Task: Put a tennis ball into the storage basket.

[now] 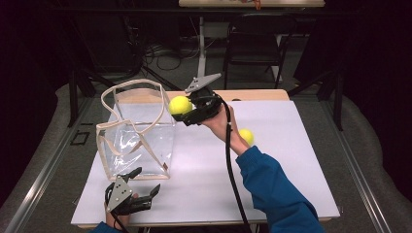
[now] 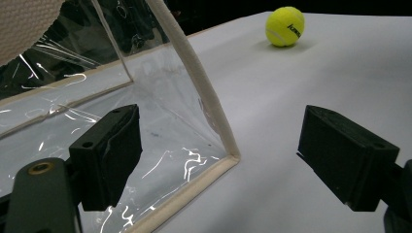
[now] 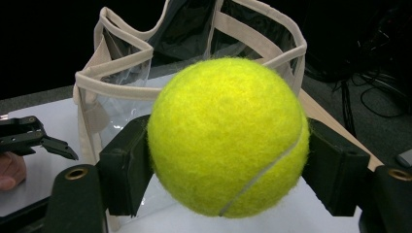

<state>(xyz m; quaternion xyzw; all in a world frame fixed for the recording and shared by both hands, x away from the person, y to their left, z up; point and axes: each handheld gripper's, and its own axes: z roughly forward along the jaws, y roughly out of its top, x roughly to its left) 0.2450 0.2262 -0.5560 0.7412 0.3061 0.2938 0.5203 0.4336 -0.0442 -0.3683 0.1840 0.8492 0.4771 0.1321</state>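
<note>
Right gripper (image 1: 183, 112) clamps 1 ball (image 1: 180, 105) above the table (image 1: 291, 145), beside the clear bag's (image 1: 138, 136) rim. Left gripper (image 1: 143, 187) rests open near the bag's front corner. A 2nd ball (image 1: 247, 136) lies on the table.

The high view looks down and forward over the white table (image 1: 272, 160). Each gripper view rides low behind its own jaws: the left faces the clear bag (image 2: 160, 121) close ahead, the right faces that same bag (image 3: 145, 73).
</note>
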